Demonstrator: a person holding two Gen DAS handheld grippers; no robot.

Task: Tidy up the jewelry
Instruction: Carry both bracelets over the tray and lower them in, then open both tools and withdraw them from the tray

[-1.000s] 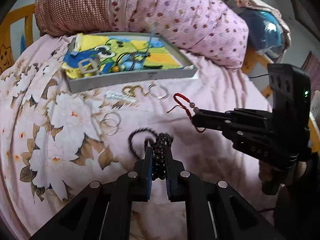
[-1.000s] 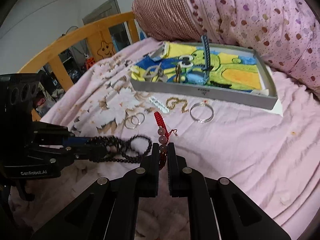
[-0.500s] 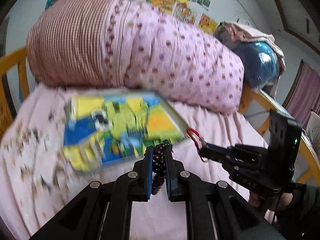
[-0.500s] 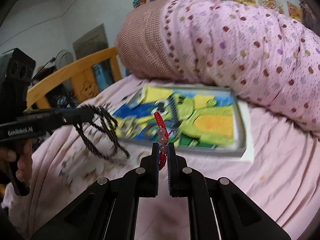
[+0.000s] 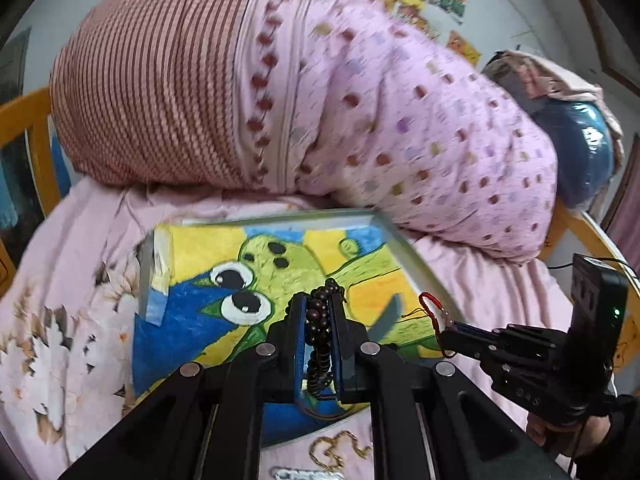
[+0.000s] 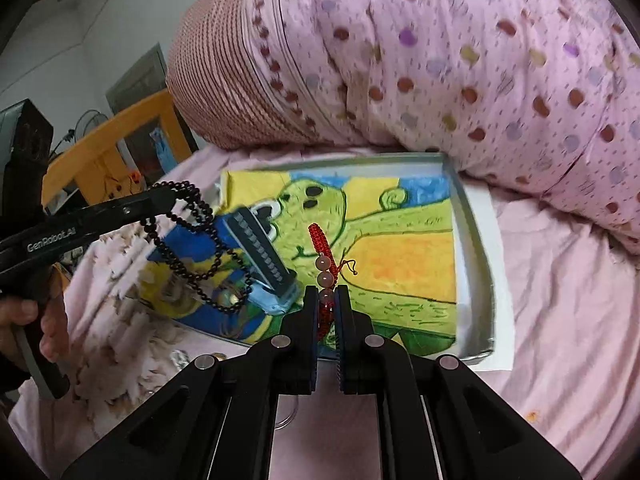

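The left gripper [image 5: 319,322] is clamped on a dark bead string [image 5: 320,316] whose loops hang over the near left part of the tray [image 6: 470,236]. The right gripper [image 6: 327,304] pinches a red bracelet [image 6: 322,248] with pink beads, held above the tray's middle. A gold chain [image 5: 340,448] lies on the pink sheet [image 6: 560,300] just outside the tray's near edge.

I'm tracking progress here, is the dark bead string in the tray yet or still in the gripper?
Not in the tray. The dark bead string hangs from the shut left gripper, dangling above the tray.
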